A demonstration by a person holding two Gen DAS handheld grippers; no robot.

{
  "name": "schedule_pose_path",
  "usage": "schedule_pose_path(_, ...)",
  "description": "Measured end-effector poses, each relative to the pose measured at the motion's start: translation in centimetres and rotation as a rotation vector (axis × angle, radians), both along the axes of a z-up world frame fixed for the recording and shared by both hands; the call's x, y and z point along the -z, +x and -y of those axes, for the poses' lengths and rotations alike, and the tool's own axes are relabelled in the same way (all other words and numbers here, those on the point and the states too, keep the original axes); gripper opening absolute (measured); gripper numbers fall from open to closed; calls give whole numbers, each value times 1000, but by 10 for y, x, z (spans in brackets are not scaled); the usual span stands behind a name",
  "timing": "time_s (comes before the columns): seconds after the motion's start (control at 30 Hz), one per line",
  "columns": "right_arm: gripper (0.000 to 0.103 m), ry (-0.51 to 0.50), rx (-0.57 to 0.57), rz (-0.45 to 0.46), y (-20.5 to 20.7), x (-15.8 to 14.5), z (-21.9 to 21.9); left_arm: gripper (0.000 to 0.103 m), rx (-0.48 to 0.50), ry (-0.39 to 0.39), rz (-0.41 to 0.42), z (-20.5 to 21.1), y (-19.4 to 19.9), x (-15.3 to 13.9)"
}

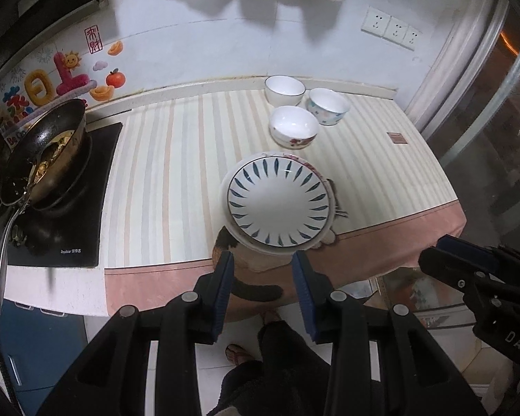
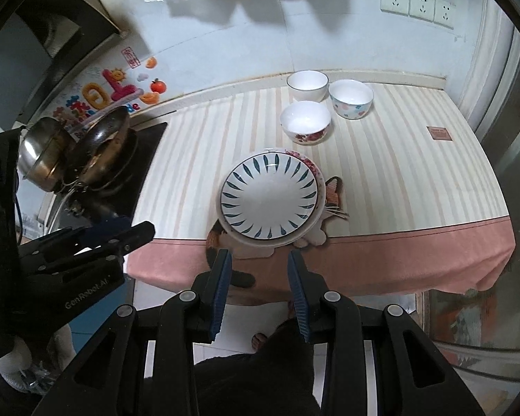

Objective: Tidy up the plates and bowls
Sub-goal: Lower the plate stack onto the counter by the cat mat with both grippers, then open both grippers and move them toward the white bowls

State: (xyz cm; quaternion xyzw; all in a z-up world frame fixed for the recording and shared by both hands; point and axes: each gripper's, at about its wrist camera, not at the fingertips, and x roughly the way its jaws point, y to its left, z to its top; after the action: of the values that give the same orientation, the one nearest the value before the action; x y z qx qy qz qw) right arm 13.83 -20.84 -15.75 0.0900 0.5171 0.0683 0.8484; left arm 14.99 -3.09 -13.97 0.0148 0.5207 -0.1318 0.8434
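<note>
Three bowls (image 1: 294, 131) clustered at the table's (image 1: 163, 180) far side, two stacked plates (image 1: 279, 201) near its front edge; left gripper (image 1: 263, 260) and right gripper (image 2: 260, 258) both narrow, empty, touching nothing.

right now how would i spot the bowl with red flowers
On the striped tablecloth, look past the stacked plates to the three bowls near the wall. The red-flower bowl is the one closest to the plates; unlike the plain white bowl and pastel-spotted bowl, it has dark red blooms.

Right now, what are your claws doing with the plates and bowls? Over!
Left claw and right claw both empty, hanging short of the table. Leaf plate stacked on flowered plate. Three bowls behind, untouched. Nothing in the way.
</note>
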Motion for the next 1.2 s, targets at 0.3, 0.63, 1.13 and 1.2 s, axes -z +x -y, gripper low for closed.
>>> schedule_pose_path(0.3, 61, 66, 5, -2, 37, 13, 41, 70, -77, -14, -14, 23, 50, 17)
schedule_pose_path(0.63, 61, 112, 29, -91, 200, 93, 115, 70, -196, 24, -154, 66, 207, 89)
schedule_pose_path(1.13, 39, 235, -41, -311, 400, 254, 143, 34, -178, -16, -338, 115, 339, 195)
schedule_pose_path(1.2, 29, 242, -48, -323, 408, 264, 141, 33, -167, -10, -338, 119, 341, 200)
